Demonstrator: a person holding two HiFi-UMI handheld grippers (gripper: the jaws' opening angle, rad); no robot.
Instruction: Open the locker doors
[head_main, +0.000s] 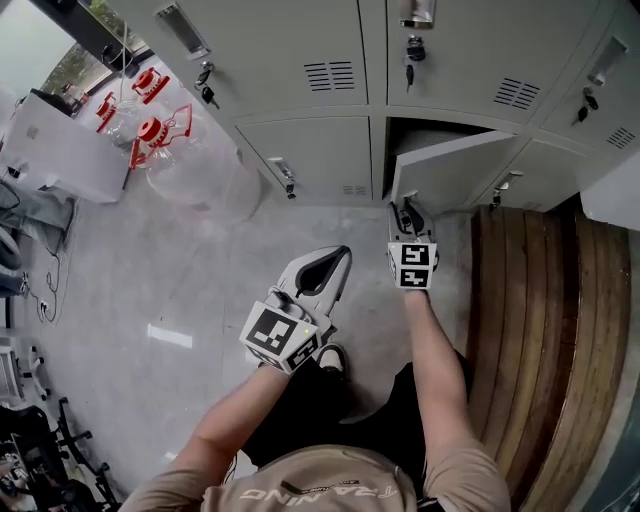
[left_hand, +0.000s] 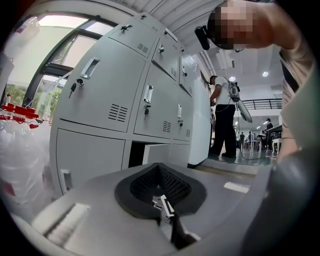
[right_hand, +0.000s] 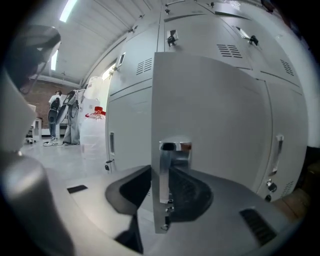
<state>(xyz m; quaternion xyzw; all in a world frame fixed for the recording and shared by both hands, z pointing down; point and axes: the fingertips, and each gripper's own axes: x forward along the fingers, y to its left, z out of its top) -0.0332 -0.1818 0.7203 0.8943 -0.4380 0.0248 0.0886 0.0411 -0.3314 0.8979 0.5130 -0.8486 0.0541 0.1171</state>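
Right gripper (right_hand: 161, 175): held out at arm's length against the bottom row of lockers, jaws closed on the free edge of the open door (head_main: 455, 160), one pad on each side, at the chrome handle (right_hand: 166, 170). Marker cube (head_main: 413, 265) carries black-and-white squares, not letters.

Left gripper (left_hand: 159, 166): held back near the person's knee, well apart from the lockers, pads pressed together at the tips with nothing between them. Its marker cube (head_main: 280, 335) bears the same kind of square pattern.

Locker bank (head_main: 300, 60): grey metal, doors with louvred vents and recessed pulls. The open door is the middle one of the bottom row; it stands swung out toward the person, with the dark compartment (head_main: 430, 128) showing behind it. The neighbouring doors sit flush. Keys (head_main: 208, 95) hang from several locks (any tags are too small to read).

Shirt (head_main: 320, 485): tan, with pale block lettering seen upside down at the frame's lower edge; it appears to read TRAINING.

Water bottles (head_main: 160, 140): large, clear, red caps and handles, standing on the grey floor (head_main: 180, 270) left of the lockers.

Wooden platform (head_main: 545, 330): slatted, right of the person, running up to the lockers.
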